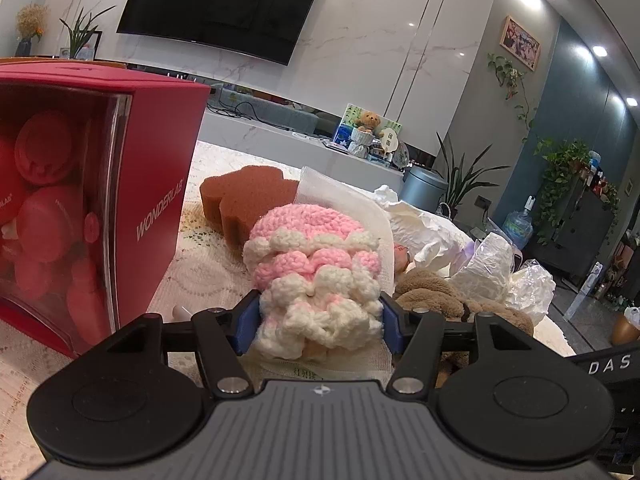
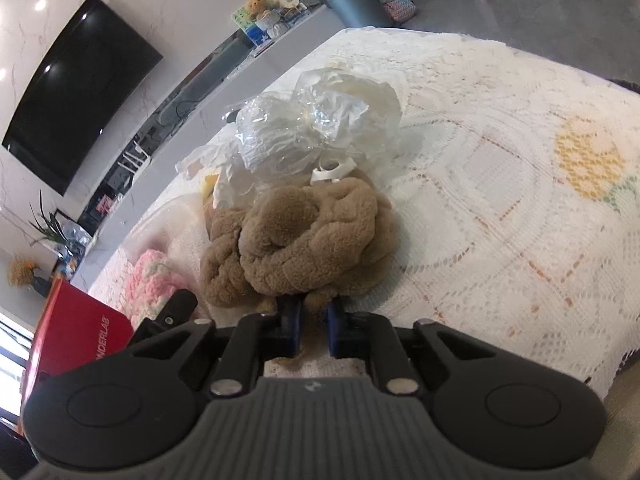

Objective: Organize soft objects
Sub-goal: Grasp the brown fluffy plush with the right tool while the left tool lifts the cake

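Soft objects lie heaped on a counter (image 1: pixel 208 264) covered with a white lace cloth. In the left wrist view, a pink-and-white crocheted piece (image 1: pixel 316 276) fills the centre of the frame, and the left gripper (image 1: pixel 320 320) has its blue pads pressed against the near end of it on both sides, the jaws standing wide around the yarn. Under the crochet lies a white gauze cloth (image 1: pixel 352 204), and behind it, toward the upper left, sits a brown sponge (image 1: pixel 244 196). A red box (image 1: pixel 160 200) with a clear window stands at the left edge. To the right lie crumpled white paper (image 1: pixel 424 228) and clear plastic wrap (image 1: pixel 528 284). In the right wrist view, a tan fleece bundle (image 2: pixel 304 244) sits at the centre, and the right gripper (image 2: pixel 312 312) at lower centre has its jaws drawn nearly together, pinching the near edge of the fleece. Above the bundle lies a crumpled clear plastic bag (image 2: pixel 312 124); the crochet shows at the lower left beside the red box.
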`<act>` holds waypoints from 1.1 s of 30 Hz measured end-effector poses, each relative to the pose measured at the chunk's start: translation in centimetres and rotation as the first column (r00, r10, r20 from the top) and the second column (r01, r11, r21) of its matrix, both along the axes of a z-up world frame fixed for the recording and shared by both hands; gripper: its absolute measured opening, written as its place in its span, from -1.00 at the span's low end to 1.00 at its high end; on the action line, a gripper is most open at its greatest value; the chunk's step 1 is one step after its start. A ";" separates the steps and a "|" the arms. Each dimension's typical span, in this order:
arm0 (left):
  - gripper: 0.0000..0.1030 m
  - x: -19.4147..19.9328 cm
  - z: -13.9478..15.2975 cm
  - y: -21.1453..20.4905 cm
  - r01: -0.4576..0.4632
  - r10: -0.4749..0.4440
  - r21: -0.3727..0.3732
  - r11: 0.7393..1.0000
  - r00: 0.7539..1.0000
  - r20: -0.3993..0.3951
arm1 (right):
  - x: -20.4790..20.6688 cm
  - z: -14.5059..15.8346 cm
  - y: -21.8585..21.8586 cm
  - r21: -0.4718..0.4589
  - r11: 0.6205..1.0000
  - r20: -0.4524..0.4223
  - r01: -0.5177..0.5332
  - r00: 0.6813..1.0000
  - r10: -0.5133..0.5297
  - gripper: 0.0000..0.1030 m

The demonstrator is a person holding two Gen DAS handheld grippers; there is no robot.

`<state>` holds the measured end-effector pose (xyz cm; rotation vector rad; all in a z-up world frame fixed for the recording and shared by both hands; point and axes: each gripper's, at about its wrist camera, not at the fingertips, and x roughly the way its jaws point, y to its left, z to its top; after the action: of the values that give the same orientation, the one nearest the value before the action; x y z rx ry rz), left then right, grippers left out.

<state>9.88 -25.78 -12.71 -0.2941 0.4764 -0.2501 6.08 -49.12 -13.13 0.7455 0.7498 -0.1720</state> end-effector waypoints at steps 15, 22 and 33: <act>-0.01 -0.9 1.0 -0.4 -0.007 0.005 0.064 0.998 1.000 0.024 | -1.6 2.3 0.0 -0.110 0.991 0.037 -0.077 0.996 0.081 -0.88; -0.15 -2.7 4.0 -1.1 0.010 -0.011 0.152 0.988 1.000 0.010 | -3.5 4.3 -1.5 -0.125 0.979 0.060 -0.160 0.984 0.168 -0.88; -0.15 -4.5 4.4 -2.4 0.051 -0.064 0.239 0.970 0.997 0.047 | -4.6 4.9 -1.0 -0.490 0.858 -0.126 -0.153 0.987 0.104 0.64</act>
<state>5.33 -28.16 -8.32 -0.0389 0.4564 -0.2542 1.46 -50.11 -8.20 0.1906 0.7994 -0.2691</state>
